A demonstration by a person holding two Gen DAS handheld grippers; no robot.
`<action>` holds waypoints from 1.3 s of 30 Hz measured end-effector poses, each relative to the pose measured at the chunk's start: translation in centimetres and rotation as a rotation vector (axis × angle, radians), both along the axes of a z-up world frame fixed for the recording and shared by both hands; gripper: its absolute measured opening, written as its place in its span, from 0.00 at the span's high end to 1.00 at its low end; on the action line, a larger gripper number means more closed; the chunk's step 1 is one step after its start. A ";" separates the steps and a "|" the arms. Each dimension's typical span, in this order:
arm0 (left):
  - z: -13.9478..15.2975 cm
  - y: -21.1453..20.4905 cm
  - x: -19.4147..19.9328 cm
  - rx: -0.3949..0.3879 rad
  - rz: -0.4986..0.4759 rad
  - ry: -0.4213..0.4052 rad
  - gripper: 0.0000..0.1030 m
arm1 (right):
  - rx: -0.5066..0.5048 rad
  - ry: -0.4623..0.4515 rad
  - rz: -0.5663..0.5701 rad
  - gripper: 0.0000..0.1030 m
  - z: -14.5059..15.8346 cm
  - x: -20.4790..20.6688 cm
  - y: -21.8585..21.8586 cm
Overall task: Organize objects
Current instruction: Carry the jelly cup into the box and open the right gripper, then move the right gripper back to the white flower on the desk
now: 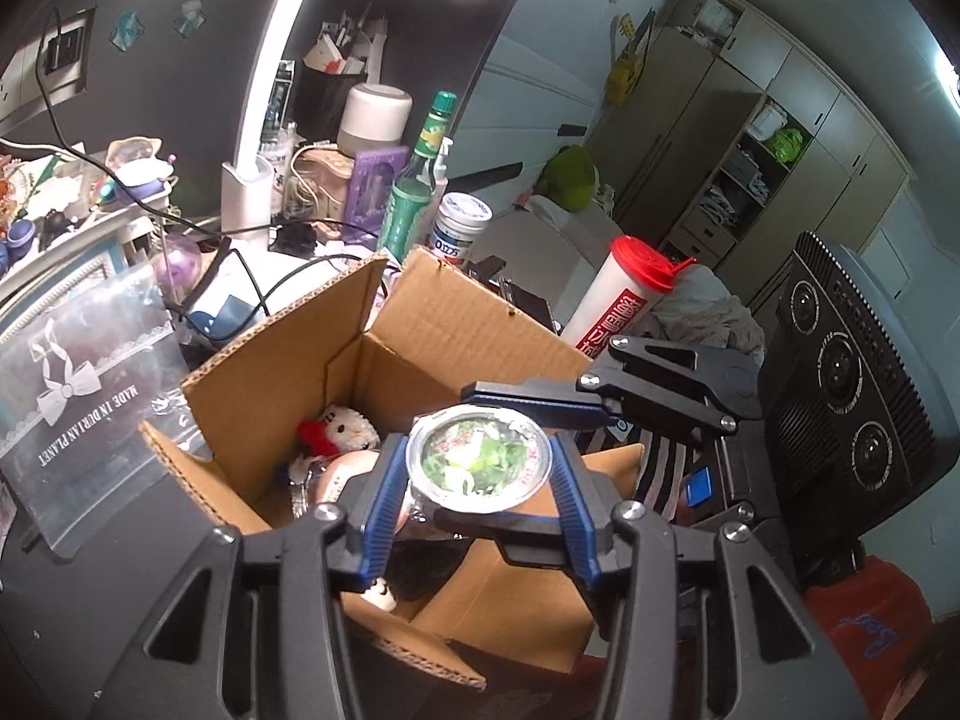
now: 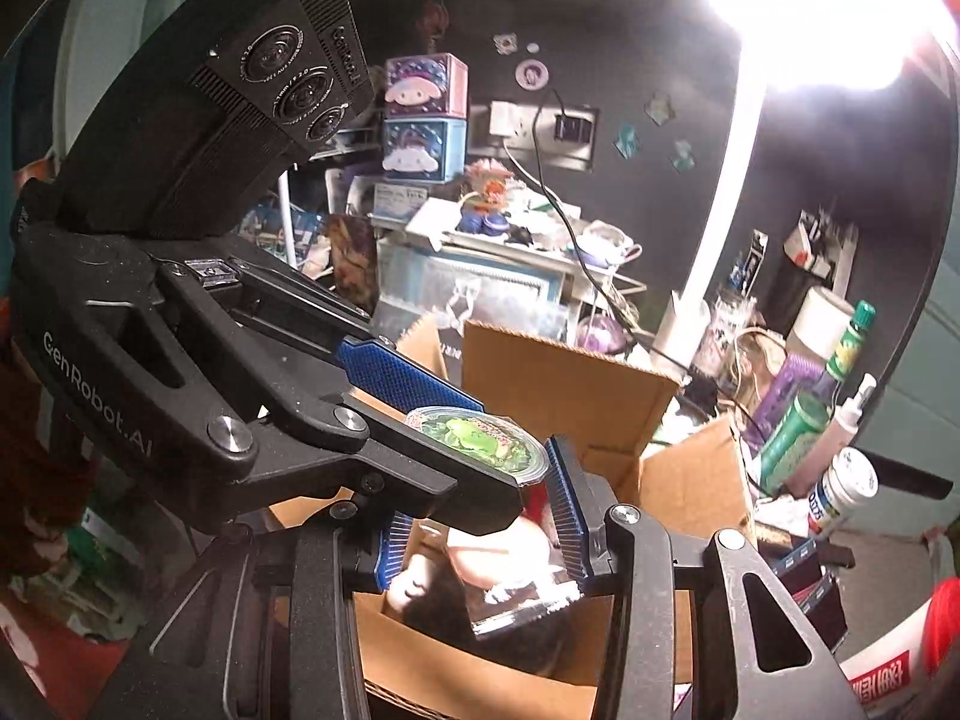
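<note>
Jelly cup point(image 1: 478, 461), a small clear tub with a foil lid printed in green, hangs above the open cardboard box point(image 1: 420, 324), caught between both tools at once. The left gripper point(image 1: 478, 480) has its blue-padded jaws closed against the cup's two sides. The right gripper point(image 1: 528, 405) reaches in across the box from the right, with one of its jaws lying along the cup's far rim; in the right wrist view its own blue pads point(image 2: 567, 504) sit beside the cup point(image 2: 480, 441), but whether they press on it or stand just off cannot be told.

Inside the box, a white plush toy with a red bow point(image 1: 339, 429) and some shiny wrapped items already lie on the bottom, so part of the sorting appears done. The cup looks to be mid-delivery, not yet set down.

Much seems left. The worktop's far edge, behind the box, remains crowded: a green bottle point(image 1: 414, 192), a white jar with a blue label point(image 1: 459, 228), a purple box point(image 1: 373, 186) and a tangle of cables. A white tumbler with a red lid point(image 1: 624, 294) stands off the box's right side.
</note>
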State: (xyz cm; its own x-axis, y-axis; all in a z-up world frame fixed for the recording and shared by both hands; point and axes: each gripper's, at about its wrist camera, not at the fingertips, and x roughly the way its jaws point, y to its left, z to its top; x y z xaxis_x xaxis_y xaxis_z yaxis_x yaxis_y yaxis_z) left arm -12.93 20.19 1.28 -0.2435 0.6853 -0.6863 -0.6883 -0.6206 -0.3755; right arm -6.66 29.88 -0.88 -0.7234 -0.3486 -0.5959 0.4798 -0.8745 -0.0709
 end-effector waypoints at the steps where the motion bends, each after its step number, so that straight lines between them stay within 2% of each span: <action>1: -0.1 0.2 -0.1 -0.003 -0.002 -0.004 0.57 | -0.001 -0.007 0.000 0.64 -0.1 -0.1 0.1; 3: -0.2 0.6 -0.1 -0.008 -0.014 -0.012 0.57 | -0.005 -0.023 -0.003 0.64 -0.1 -0.1 0.6; 4: -0.3 0.7 0.0 -0.012 -0.015 -0.009 0.51 | -0.004 -0.035 -0.004 0.62 -0.2 -0.1 0.7; 5: -0.2 0.7 0.1 -0.014 -0.015 0.000 0.41 | -0.003 -0.043 -0.002 0.57 -0.3 0.1 0.9; 6: 0.0 0.6 0.3 -0.009 -0.015 0.013 0.36 | -0.005 -0.046 -0.003 0.53 -0.4 0.2 1.1; 7: 0.1 0.4 0.4 -0.004 -0.015 0.021 0.31 | -0.006 -0.048 -0.006 0.45 -0.5 0.4 1.3; 16: 1.6 -3.4 1.0 -0.014 0.089 0.101 0.24 | 0.008 -0.035 -0.056 0.43 0.1 0.6 1.8; 25: 2.7 -8.2 2.8 -0.013 0.169 0.177 0.22 | 0.029 -0.046 -0.048 0.43 0.7 0.0 -0.2; 28: 3.0 -10.5 3.6 -0.004 0.211 0.212 0.21 | 0.023 -0.030 -0.026 0.43 1.5 0.3 -2.0; 33: 2.9 -15.8 5.3 -0.015 0.327 0.282 0.20 | 0.003 -0.023 0.085 0.43 2.0 0.6 -7.1; 36: 1.9 -19.4 6.2 -0.035 0.409 0.300 0.20 | -0.013 -0.041 0.175 0.43 1.4 0.5 -11.2; 39: 0.0 -23.1 6.8 -0.046 0.488 0.284 0.20 | -0.025 -0.084 0.260 0.43 -0.2 0.2 -15.6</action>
State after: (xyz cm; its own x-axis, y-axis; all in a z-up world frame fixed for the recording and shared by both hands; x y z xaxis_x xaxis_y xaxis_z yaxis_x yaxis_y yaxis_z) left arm -6.16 -2.94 1.28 -0.7041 0.4178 -0.5742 -0.3876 -0.9036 -0.1822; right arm -6.44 14.30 -1.07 -0.5559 -0.5316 -0.6391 0.6917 -0.7222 -0.0009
